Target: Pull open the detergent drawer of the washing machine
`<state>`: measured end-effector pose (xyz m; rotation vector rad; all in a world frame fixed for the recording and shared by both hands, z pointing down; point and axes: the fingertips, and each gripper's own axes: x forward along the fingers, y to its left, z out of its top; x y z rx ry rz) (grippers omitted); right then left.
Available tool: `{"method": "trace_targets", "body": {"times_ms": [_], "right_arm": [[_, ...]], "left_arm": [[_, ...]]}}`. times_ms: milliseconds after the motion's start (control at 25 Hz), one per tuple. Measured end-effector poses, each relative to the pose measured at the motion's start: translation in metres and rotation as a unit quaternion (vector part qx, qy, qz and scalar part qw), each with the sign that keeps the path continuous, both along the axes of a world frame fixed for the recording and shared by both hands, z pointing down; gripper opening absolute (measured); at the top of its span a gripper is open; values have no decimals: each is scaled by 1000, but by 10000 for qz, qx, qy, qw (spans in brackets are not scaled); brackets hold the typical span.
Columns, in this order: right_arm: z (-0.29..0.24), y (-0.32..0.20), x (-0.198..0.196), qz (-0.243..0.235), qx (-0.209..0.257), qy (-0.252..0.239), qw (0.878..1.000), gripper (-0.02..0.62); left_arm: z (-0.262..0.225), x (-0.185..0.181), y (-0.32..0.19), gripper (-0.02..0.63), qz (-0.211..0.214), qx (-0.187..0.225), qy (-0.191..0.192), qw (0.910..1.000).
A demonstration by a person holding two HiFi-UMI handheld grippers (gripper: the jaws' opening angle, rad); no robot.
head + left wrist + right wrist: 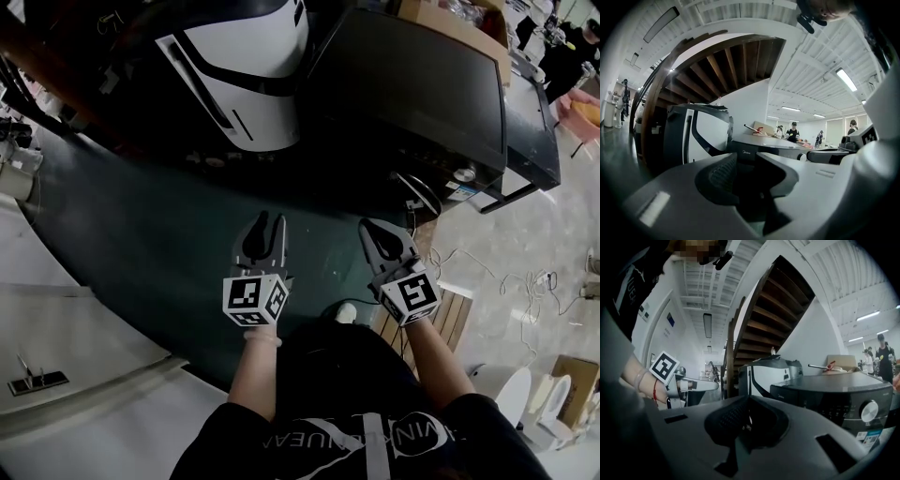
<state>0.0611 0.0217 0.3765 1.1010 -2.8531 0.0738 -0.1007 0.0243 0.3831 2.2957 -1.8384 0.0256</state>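
The left gripper (269, 223) has its jaws spread partway, and the left gripper view (746, 164) shows a clear gap between the ribbed pads with nothing in it. The right gripper (371, 228) has its jaws pressed together at the tips (747, 398) and pinches nothing. Neither touches anything; both hang over the dark green floor covering (131, 234). The washing machine (412, 84) stands far and to the right, well apart from both grippers. In the right gripper view its dark front panel (834, 397) and round knob (868, 411) show, but the panel is cut off at the right edge and too dim for the detergent drawer to be picked out. The hands are mostly hidden behind the marker cubes. The left forearm (251, 370) and right forearm (441, 361) reach forward side by side, with both grippers pointing roughly level, away from the person. A white-and-black machine (248, 75) stands far off, left of the washer.
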Motion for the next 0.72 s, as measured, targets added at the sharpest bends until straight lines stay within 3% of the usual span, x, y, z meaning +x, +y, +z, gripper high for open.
{"method": "trace_targets", "body": {"times_ms": [360,720], "right_arm": [[4,-26,-1,-59,-52,32,10000,12],[23,-73,-5,260,-225,48,9994,12]], "left_arm": [[6,23,-38,107,353,-63,205,9991],[30,37,-103,107,868,-258,638,9938]]}}
